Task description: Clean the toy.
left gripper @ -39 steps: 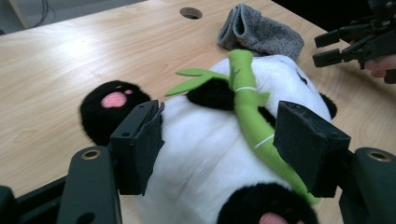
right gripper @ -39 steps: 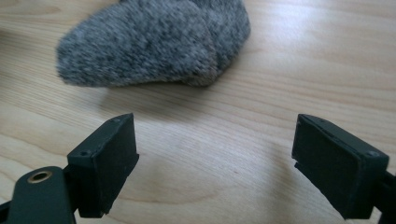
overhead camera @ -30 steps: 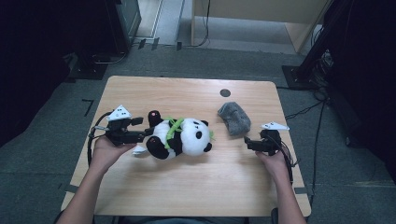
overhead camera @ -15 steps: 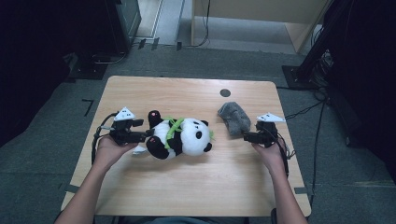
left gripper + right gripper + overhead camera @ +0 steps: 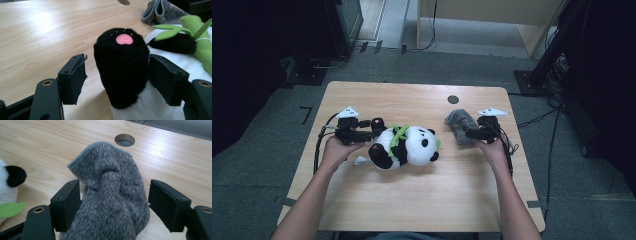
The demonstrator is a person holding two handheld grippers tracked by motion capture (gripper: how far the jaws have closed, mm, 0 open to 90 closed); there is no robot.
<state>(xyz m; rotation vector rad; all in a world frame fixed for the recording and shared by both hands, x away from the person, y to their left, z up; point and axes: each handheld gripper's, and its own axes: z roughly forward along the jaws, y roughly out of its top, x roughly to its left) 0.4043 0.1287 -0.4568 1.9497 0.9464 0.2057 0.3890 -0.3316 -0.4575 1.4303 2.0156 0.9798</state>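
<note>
A wooden counter (image 5: 412, 200) on grey floor carries a panda plush (image 5: 407, 146) mid-counter and a grey cloth (image 5: 459, 125) toward its right edge. In the left gripper view, the left tongs (image 5: 117, 75) stand apart around the panda's black paw (image 5: 121, 65), one pad touching. In the right gripper view, the right tongs (image 5: 113, 202), just closing, straddle the cloth, not yet clamped.

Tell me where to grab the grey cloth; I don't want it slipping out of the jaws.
Grip the grey cloth on its raised middle fold, coming in low from the table's right edge as the right gripper does now. The bunched ridge stands up between the jaws, thick enough to pinch; its flat edges lie too thin on the wood.
</note>
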